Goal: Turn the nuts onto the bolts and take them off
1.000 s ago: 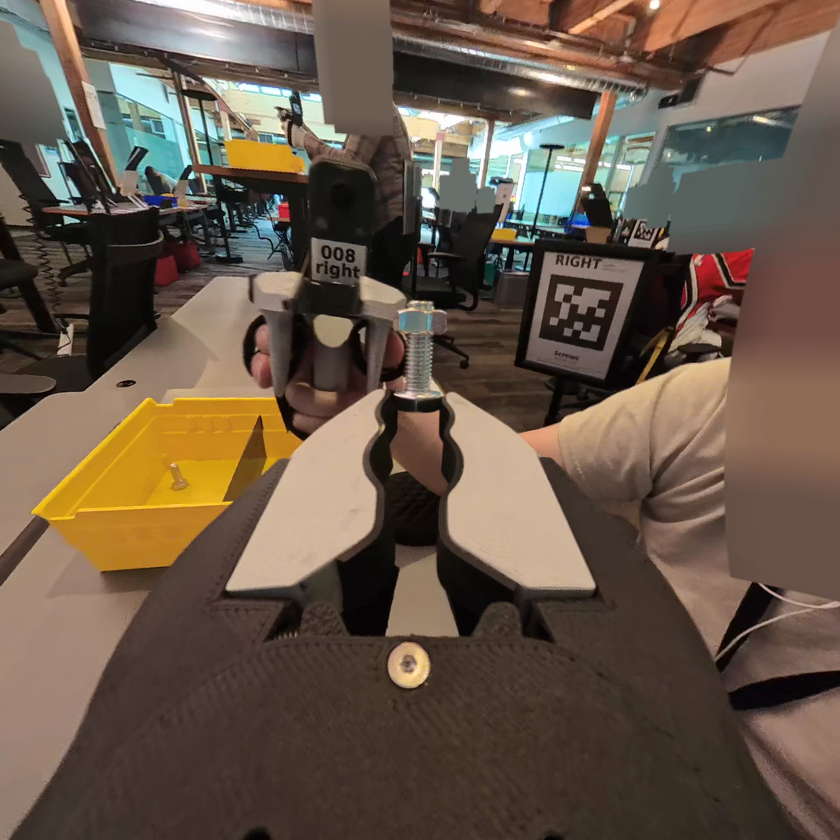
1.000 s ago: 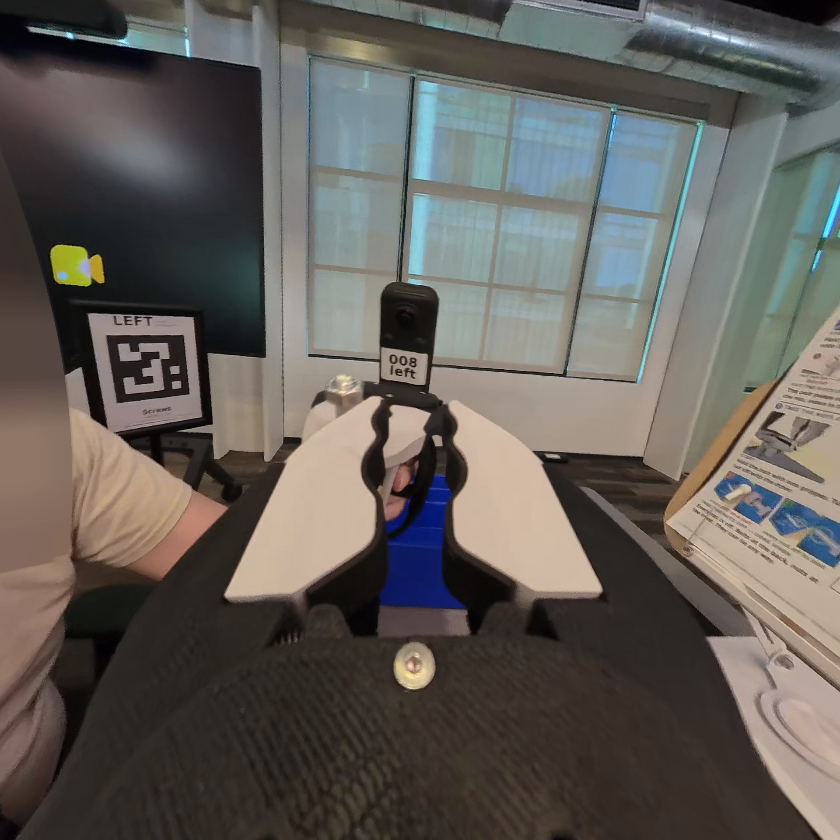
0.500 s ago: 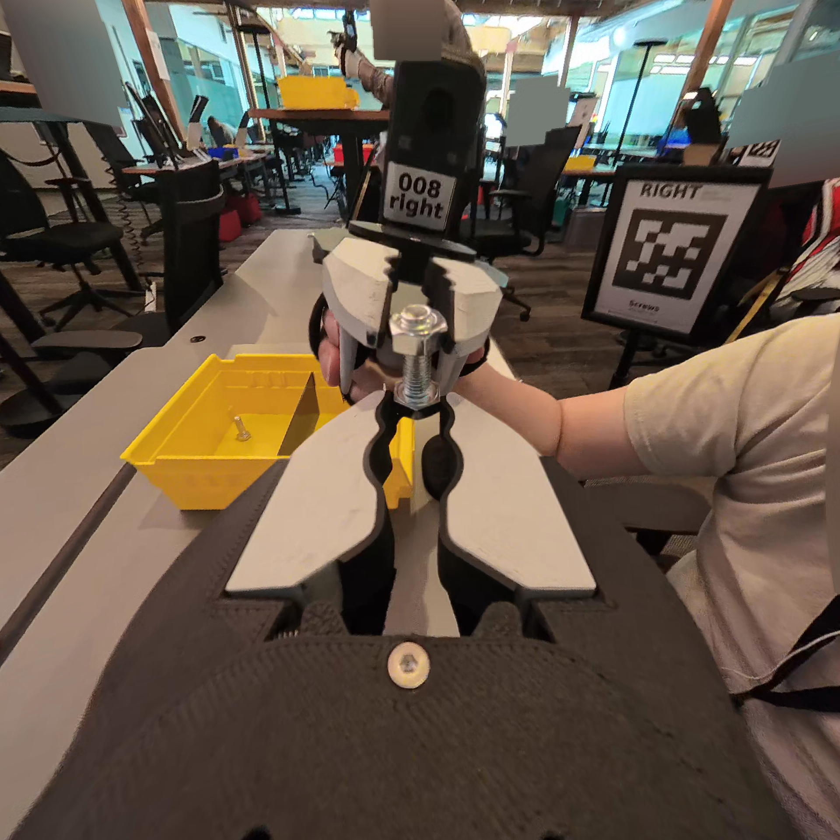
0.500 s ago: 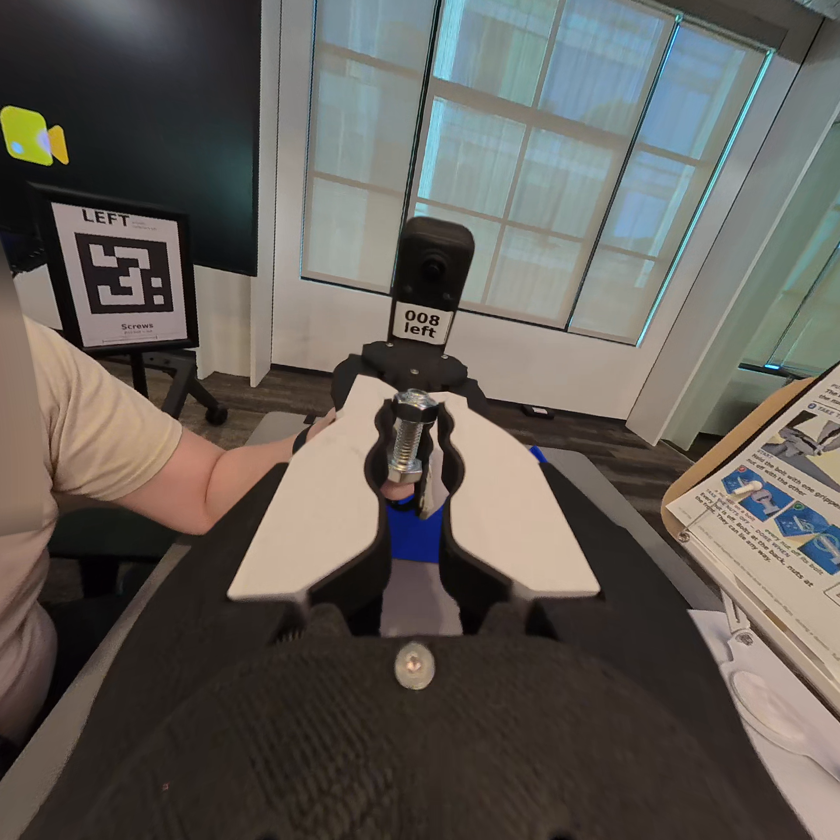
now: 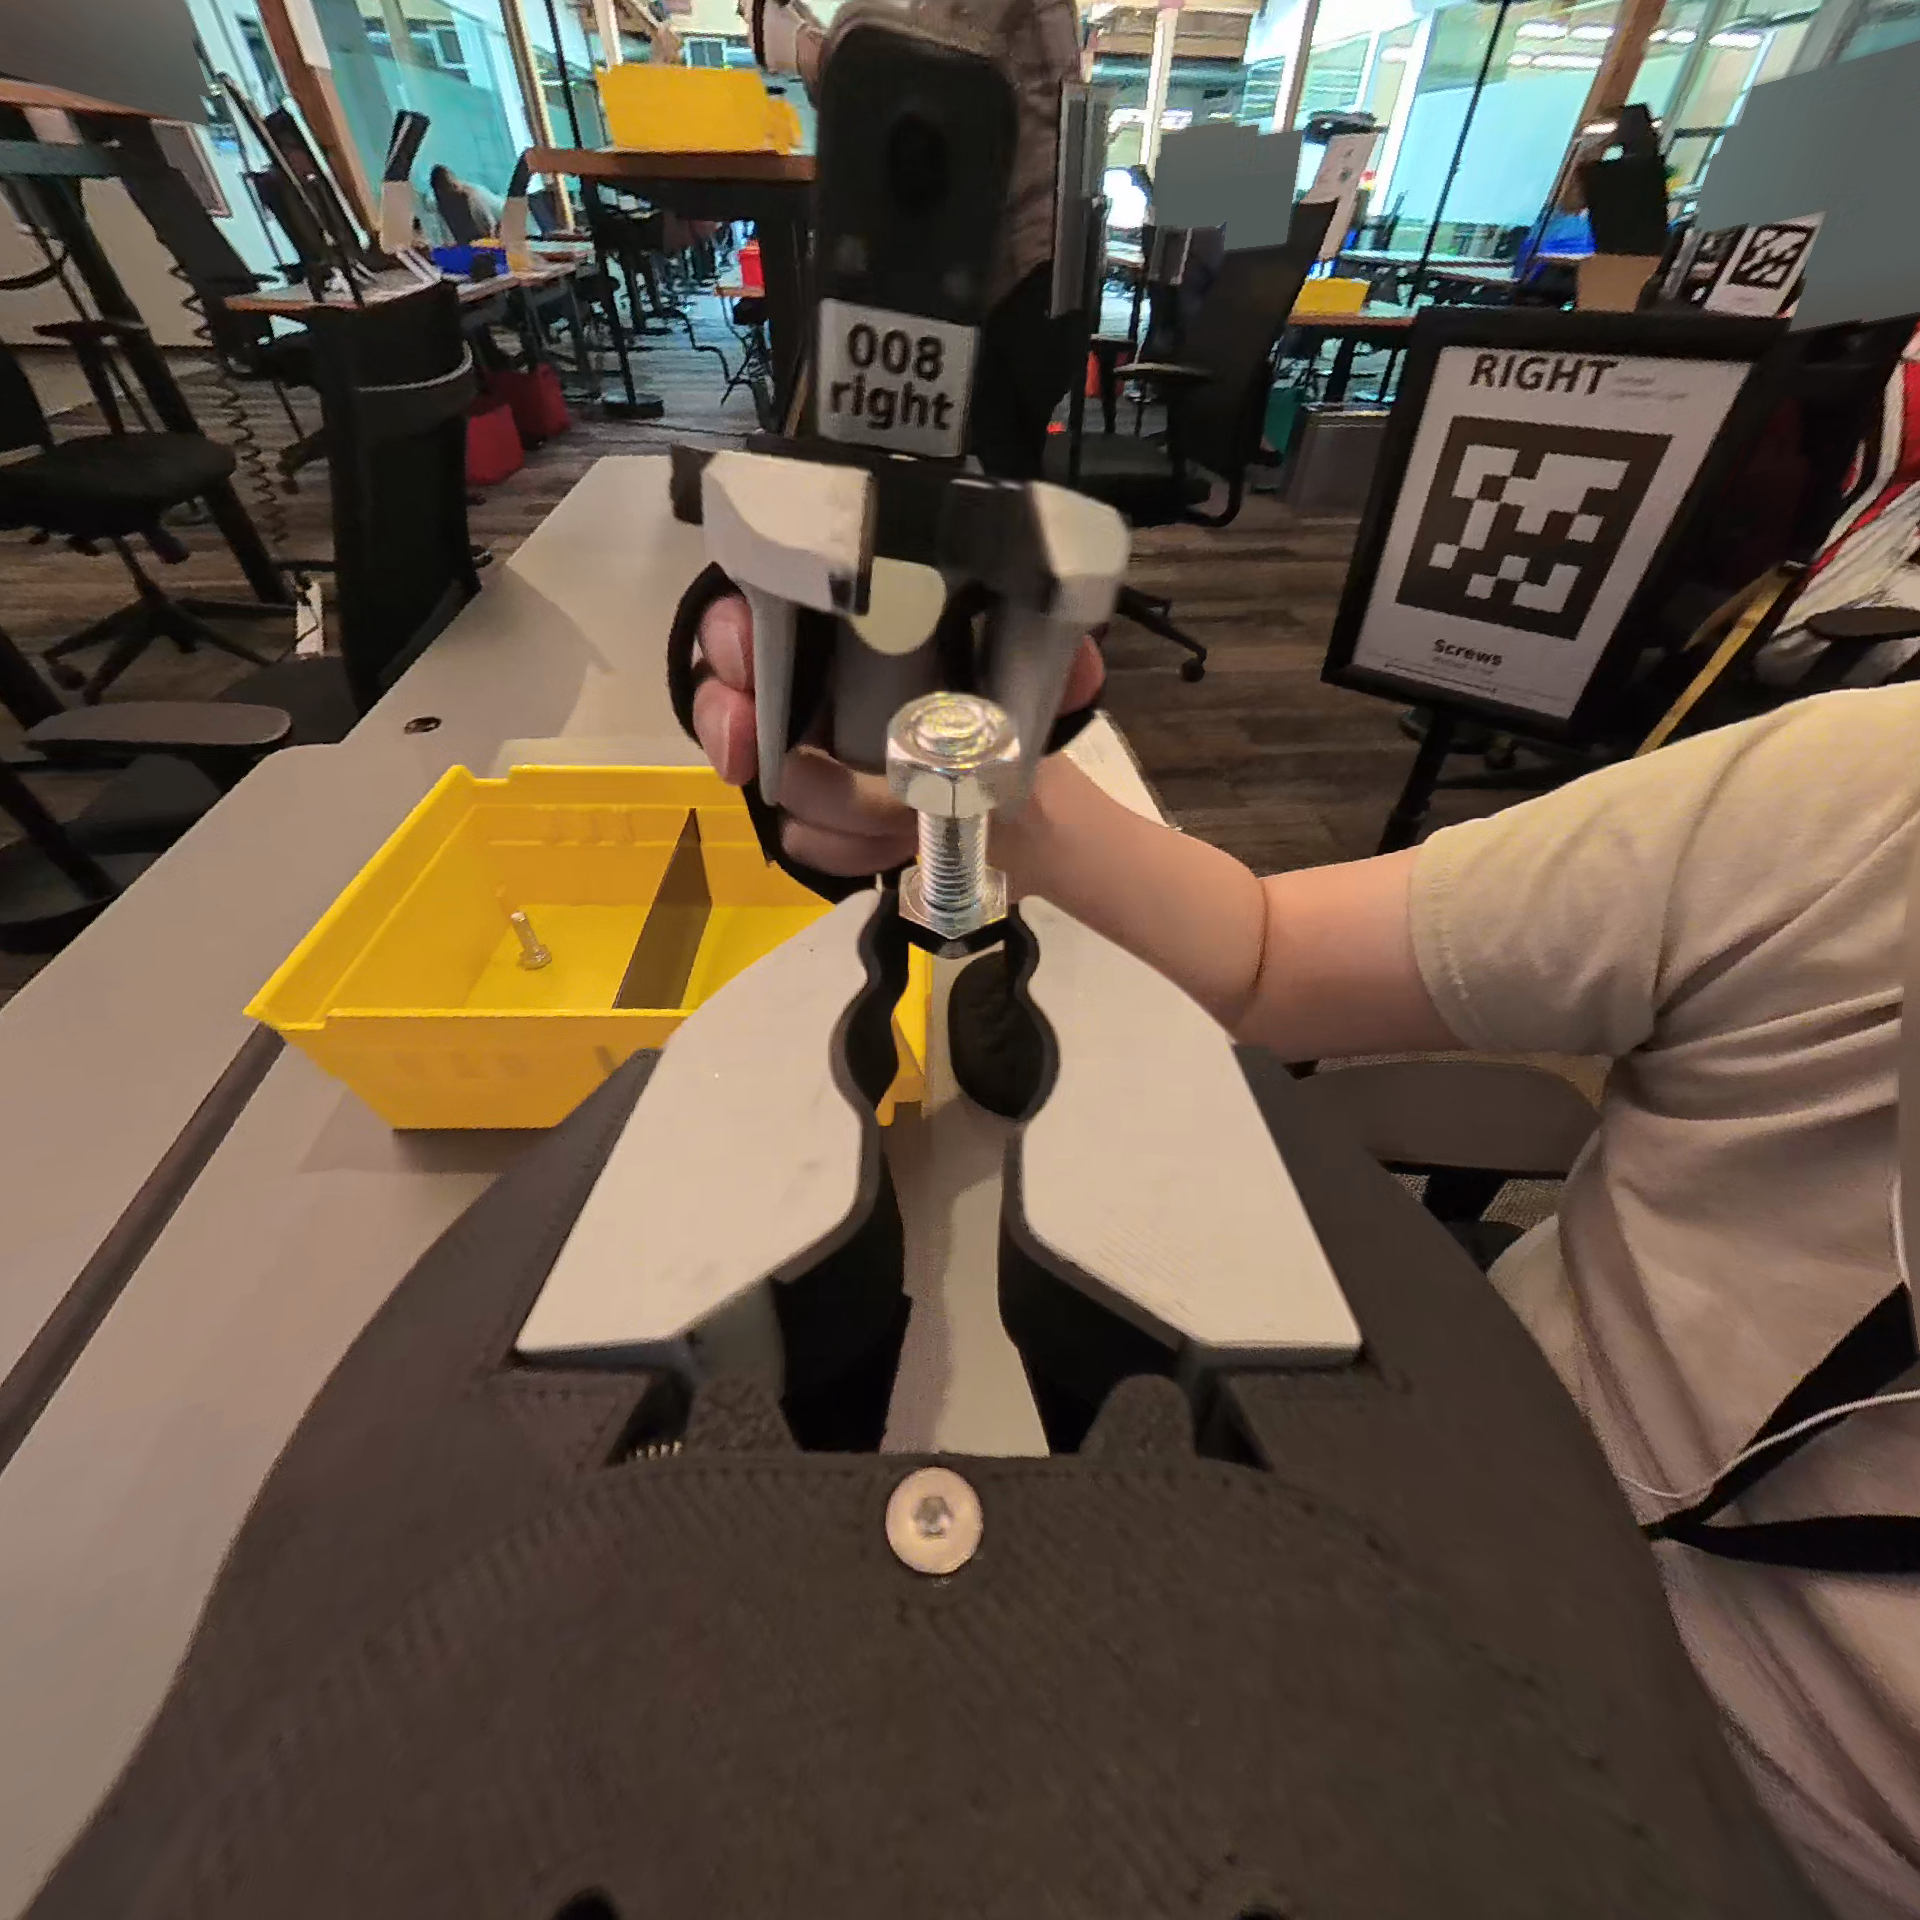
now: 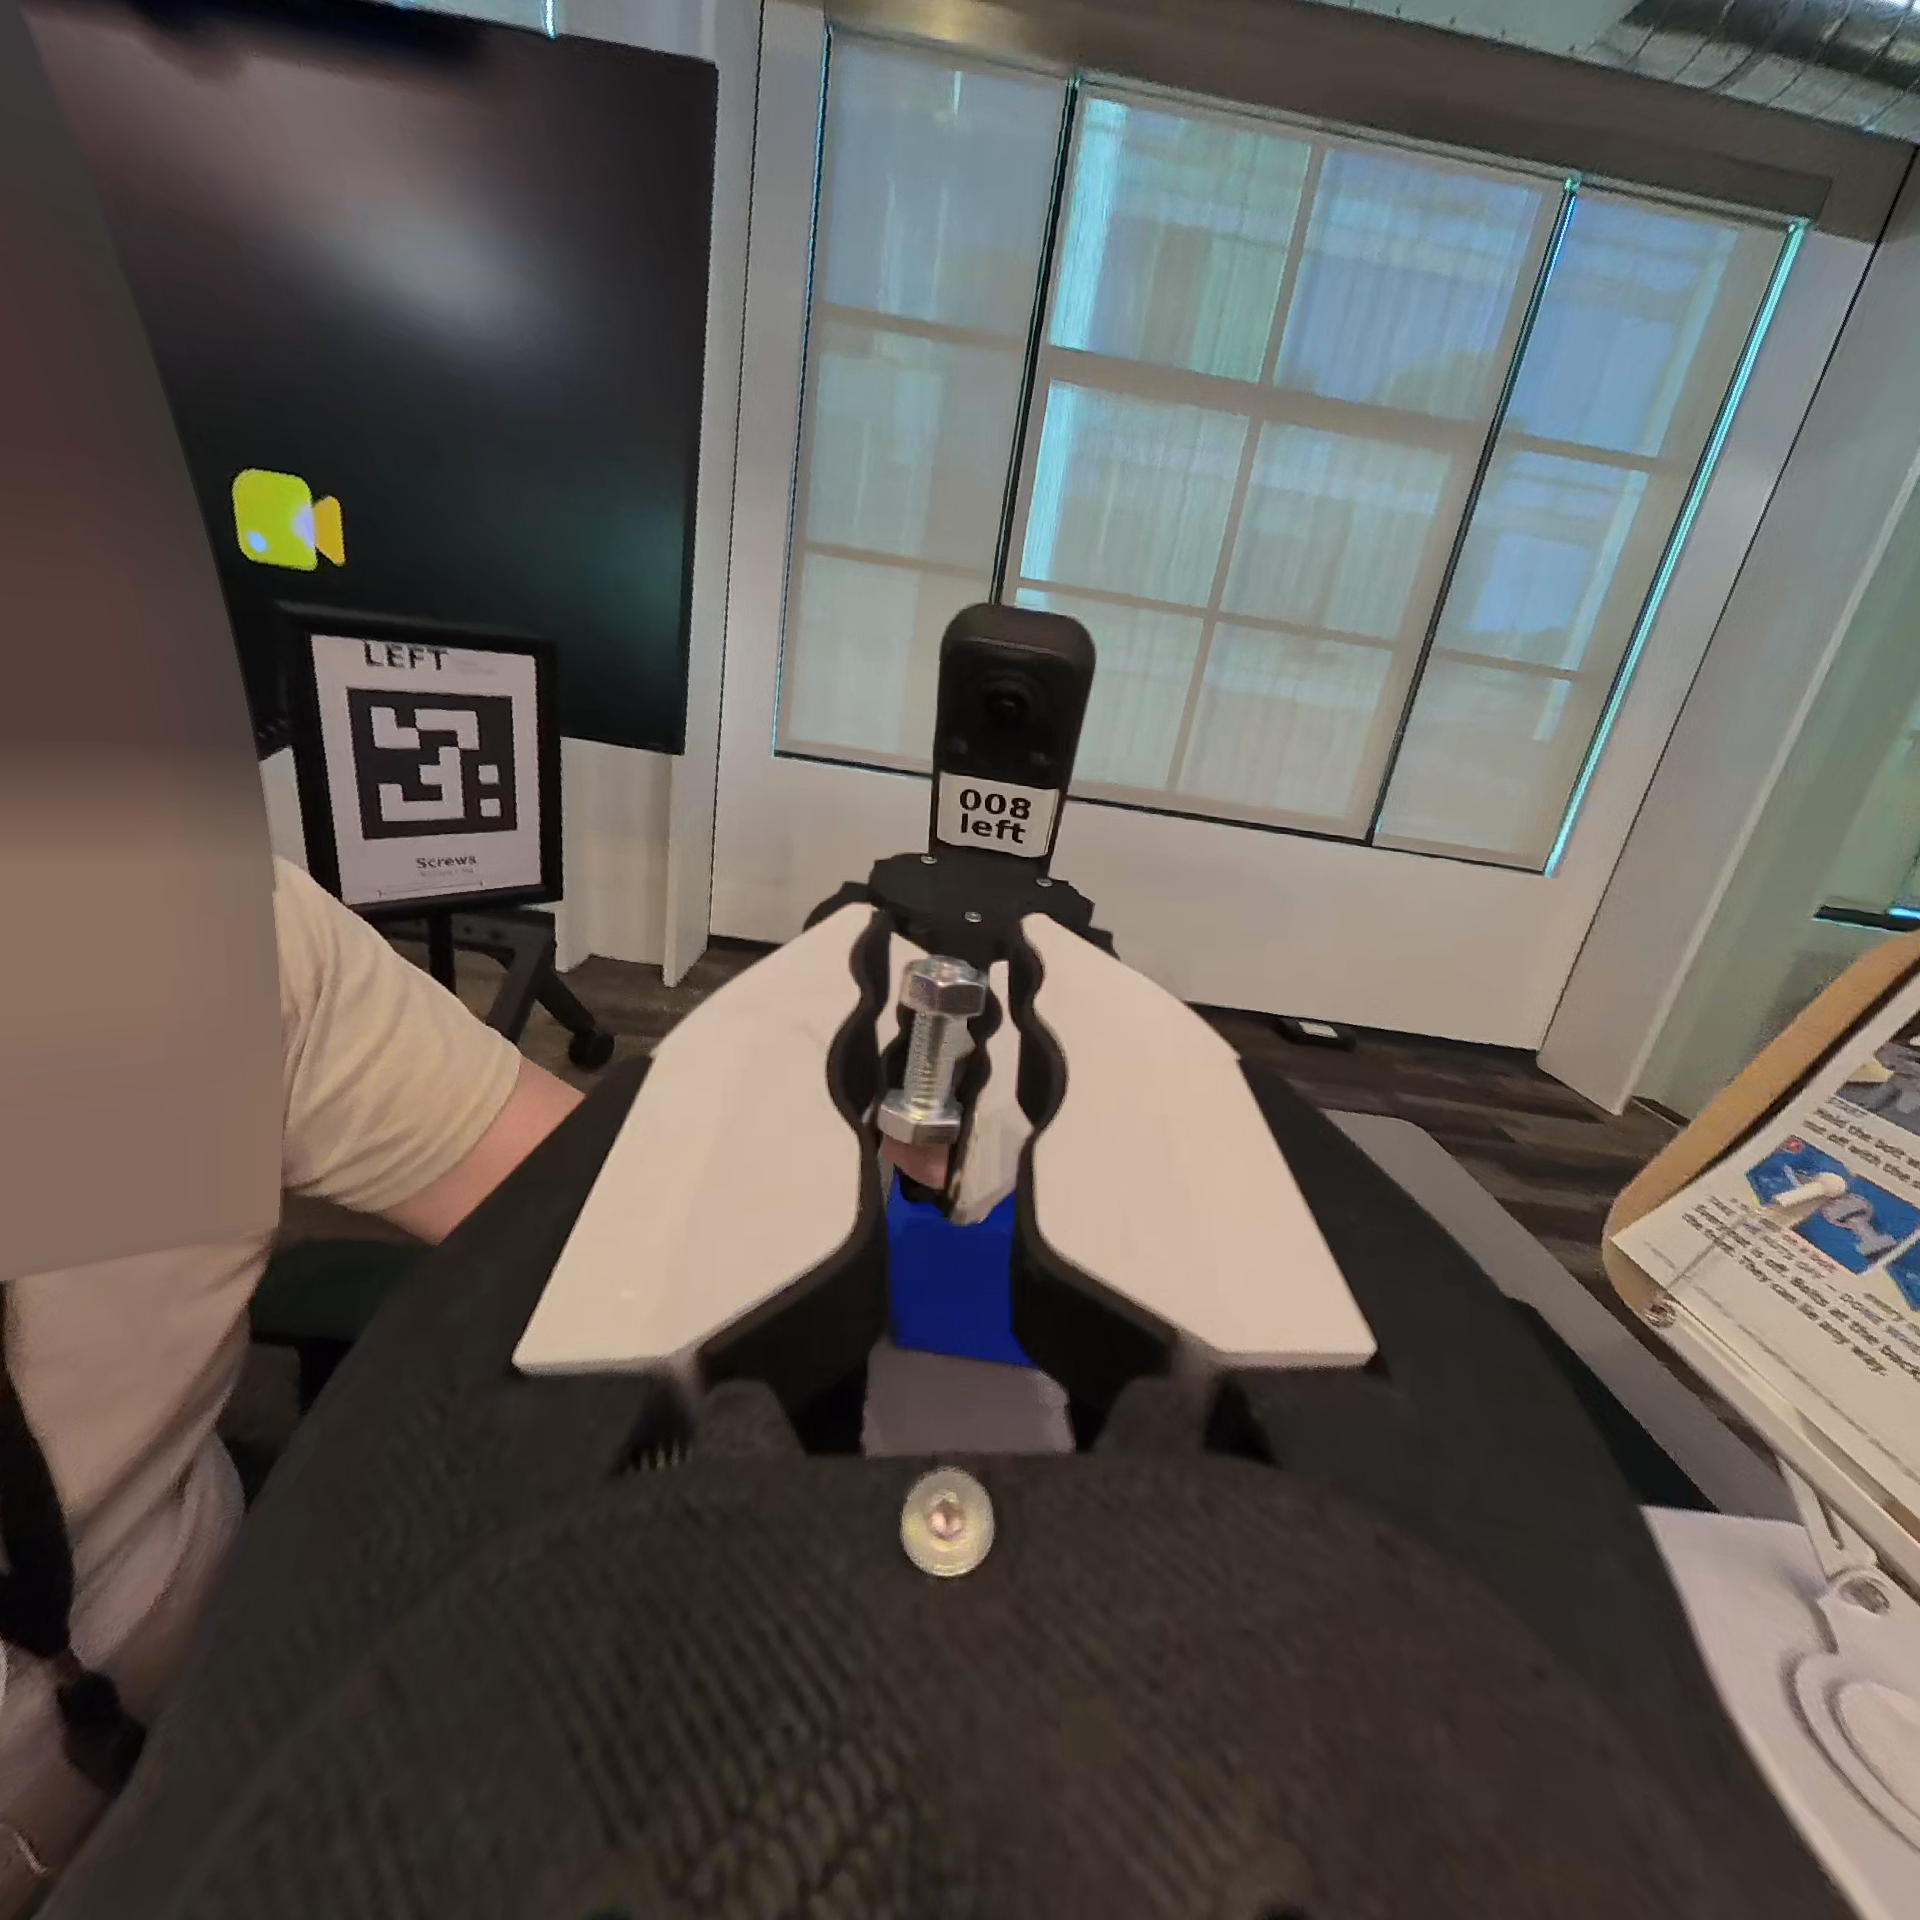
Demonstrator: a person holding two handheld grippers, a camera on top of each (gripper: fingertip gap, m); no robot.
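In the left wrist view, the left gripper (image 5: 948, 928) pinches the nut (image 5: 952, 906) on the upright bolt (image 5: 949, 805); the right gripper (image 5: 902, 717) is spread behind the bolt head. A yellow bin (image 5: 436, 1029) stands beside.

In the right wrist view, the right gripper (image 6: 940, 1023) stands spread around the bolt (image 6: 932, 1049), not touching it.

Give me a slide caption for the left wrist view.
Left gripper clamps the nut on an upright bolt; open right gripper faces it.

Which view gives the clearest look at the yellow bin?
The left wrist view. It shows the yellow bin on the table, left of the left hand-held gripper, with its dark divider and a small bolt standing inside. The right wrist view does not show the bin at all.
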